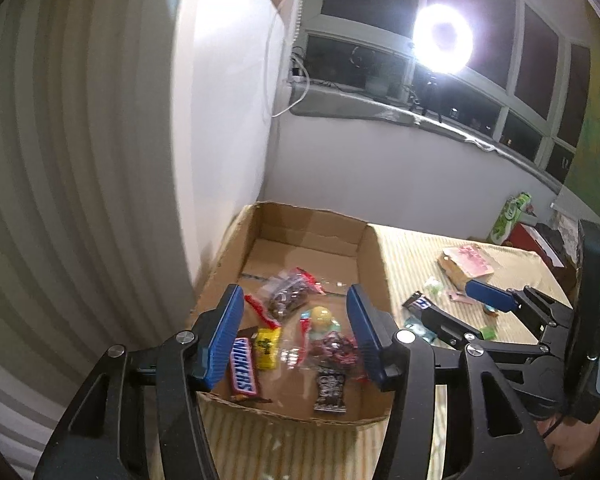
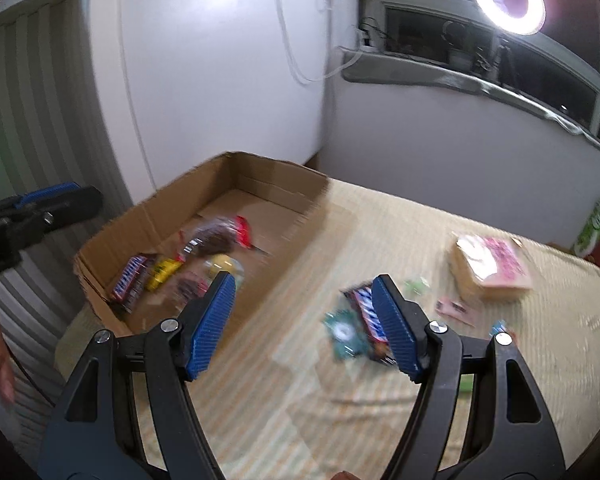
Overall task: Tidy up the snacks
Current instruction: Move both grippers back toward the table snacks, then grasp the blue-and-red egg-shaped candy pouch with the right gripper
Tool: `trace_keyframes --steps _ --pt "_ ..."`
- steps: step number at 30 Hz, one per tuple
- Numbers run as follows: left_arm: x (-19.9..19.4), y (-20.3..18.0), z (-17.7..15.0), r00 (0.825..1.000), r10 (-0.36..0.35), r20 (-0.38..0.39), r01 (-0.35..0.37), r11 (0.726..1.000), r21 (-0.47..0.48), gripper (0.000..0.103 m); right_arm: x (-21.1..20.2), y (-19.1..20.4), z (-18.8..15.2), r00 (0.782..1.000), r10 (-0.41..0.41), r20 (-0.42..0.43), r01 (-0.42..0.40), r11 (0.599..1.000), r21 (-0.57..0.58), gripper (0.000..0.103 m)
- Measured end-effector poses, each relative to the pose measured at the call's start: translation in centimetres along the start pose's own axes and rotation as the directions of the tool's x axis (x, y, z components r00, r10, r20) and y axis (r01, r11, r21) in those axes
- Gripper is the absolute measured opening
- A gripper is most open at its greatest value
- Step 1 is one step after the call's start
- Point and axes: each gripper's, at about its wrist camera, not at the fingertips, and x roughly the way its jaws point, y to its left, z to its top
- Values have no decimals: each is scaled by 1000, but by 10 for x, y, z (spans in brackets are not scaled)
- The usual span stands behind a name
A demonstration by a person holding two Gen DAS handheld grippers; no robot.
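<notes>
Starting from the biggest thing, the cardboard box (image 1: 370, 264) lies under and ahead of the left gripper (image 1: 296, 336), whose jaws stand spread with nothing between the pads – the snacks seen between them lie on the box floor below: a Snickers bar (image 1: 244, 374) by the left pad, a yellow packet (image 1: 269, 348) just beside it, a clear bag of dark pieces (image 1: 288, 294) farther ahead, a yellow ball-shaped sweet (image 1: 322, 316) and a dark wrapper (image 1: 331, 392) toward the right pad. To the right of the box, on the striped cloth (image 2: 380, 412), sits a tan packet with a pink label (image 2: 490, 268), well ahead of the right gripper (image 2: 304, 328) and to its right. That gripper's jaws are also spread and empty. The next likely pick, a second Snickers bar (image 2: 364, 308), lies just ahead, partly hidden behind the right pad and outside the gap, its long axis running roughly along the fingers, angled a little left. A small teal packet (image 2: 344, 334) touches its left side, between the 2 pads. The right hand is clearly nearer; I judge it must shift right to centre the bar. The view is blurred, so smaller sweets nearby cannot be told apart.
</notes>
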Motion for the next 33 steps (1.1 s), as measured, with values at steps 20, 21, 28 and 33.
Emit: trace_keyframes --steps 20,21,28,33 --pt "35 -122 -16 986 -125 -111 141 979 150 53 -39 -169 -91 974 -180 -135 207 952 227 73" --pt "39 -128 -18 983 -135 -124 153 976 155 53 -38 -173 -92 974 -181 -136 209 950 233 74" --pt "58 -155 -33 968 -164 -190 195 968 158 53 -7 -188 -77 976 -142 -167 172 968 181 73" --pt "70 -157 -38 963 -153 -223 189 971 148 53 28 -182 -64 969 -120 -214 148 982 117 74"
